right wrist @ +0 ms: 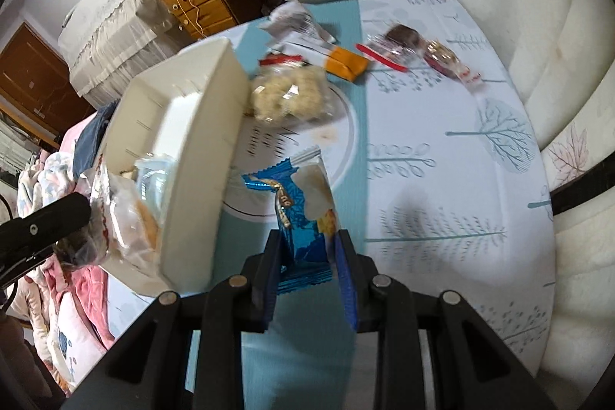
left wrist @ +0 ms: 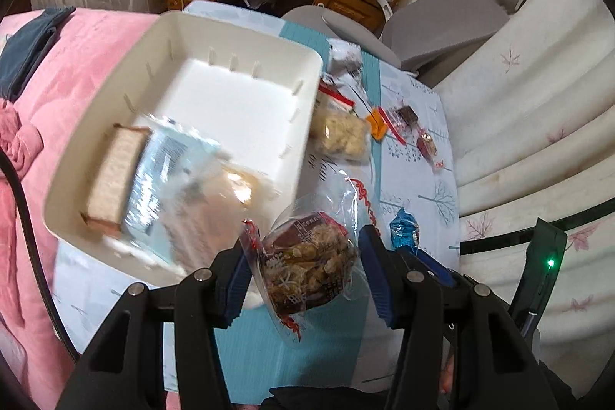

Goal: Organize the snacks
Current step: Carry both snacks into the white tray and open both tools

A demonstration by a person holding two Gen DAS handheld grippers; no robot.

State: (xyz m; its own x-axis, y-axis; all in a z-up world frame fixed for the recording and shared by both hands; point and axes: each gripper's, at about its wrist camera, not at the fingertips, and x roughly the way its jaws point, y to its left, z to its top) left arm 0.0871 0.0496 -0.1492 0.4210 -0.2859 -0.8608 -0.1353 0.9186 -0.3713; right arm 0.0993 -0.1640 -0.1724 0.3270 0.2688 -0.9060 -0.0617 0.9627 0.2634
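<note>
Between the fingers of my left tool (left wrist: 307, 271) sits a clear bag of brown snack (left wrist: 307, 268), held just off the near corner of the white bin (left wrist: 303, 64). My right tool (right wrist: 307, 256) is closed on a blue packet (right wrist: 303, 218), low over the table (right wrist: 442, 202) and just right of the bin's wall.

Inside the bin I see a wafer block (left wrist: 111, 175) and a pale-blue pack (left wrist: 169, 179) with another clear bag beside it; blur keeps me from reading more. Loose on the table past the bin lie a bag of pale puffed pieces (right wrist: 292, 98), an orange pack (right wrist: 346, 64), a grey-white pack (right wrist: 296, 22) and two small wrapped sweets (right wrist: 423, 52).

I judge the sorting well under way: both tools are carrying toward the bin. Next, I'd lift the left bag over the rim and let go above the free floor, then bring the blue packet over the wall without knocking it.
</note>
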